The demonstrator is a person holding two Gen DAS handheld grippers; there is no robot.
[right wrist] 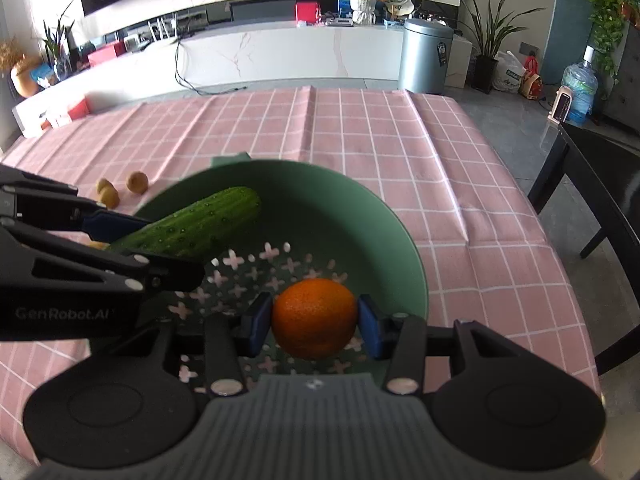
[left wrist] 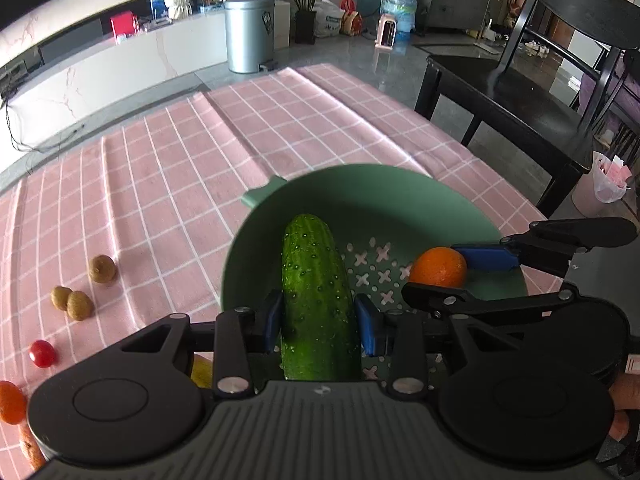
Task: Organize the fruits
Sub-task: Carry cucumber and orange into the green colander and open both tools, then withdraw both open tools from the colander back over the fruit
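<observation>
A green colander bowl [left wrist: 400, 196] [right wrist: 360, 208] with cross-shaped holes stands on the pink checked cloth. My left gripper [left wrist: 318, 320] is shut on a green cucumber [left wrist: 316, 300] [right wrist: 192, 224], whose far end reaches over the bowl. My right gripper [right wrist: 314, 322] is shut on an orange [right wrist: 314, 318] [left wrist: 438, 266], held inside the bowl just above its perforated bottom. Each gripper shows in the other's view: the right one [left wrist: 460, 276] at the bowl's right side, the left one [right wrist: 132, 240] at its left.
Three small brown-green fruits [left wrist: 80, 292] [right wrist: 116, 190] lie on the cloth left of the bowl, with a cherry tomato [left wrist: 42, 354] and an orange-red fruit [left wrist: 10, 402] nearer me. A black chair [left wrist: 540, 92] stands off the table's right edge. A grey bin [right wrist: 426, 56] stands beyond.
</observation>
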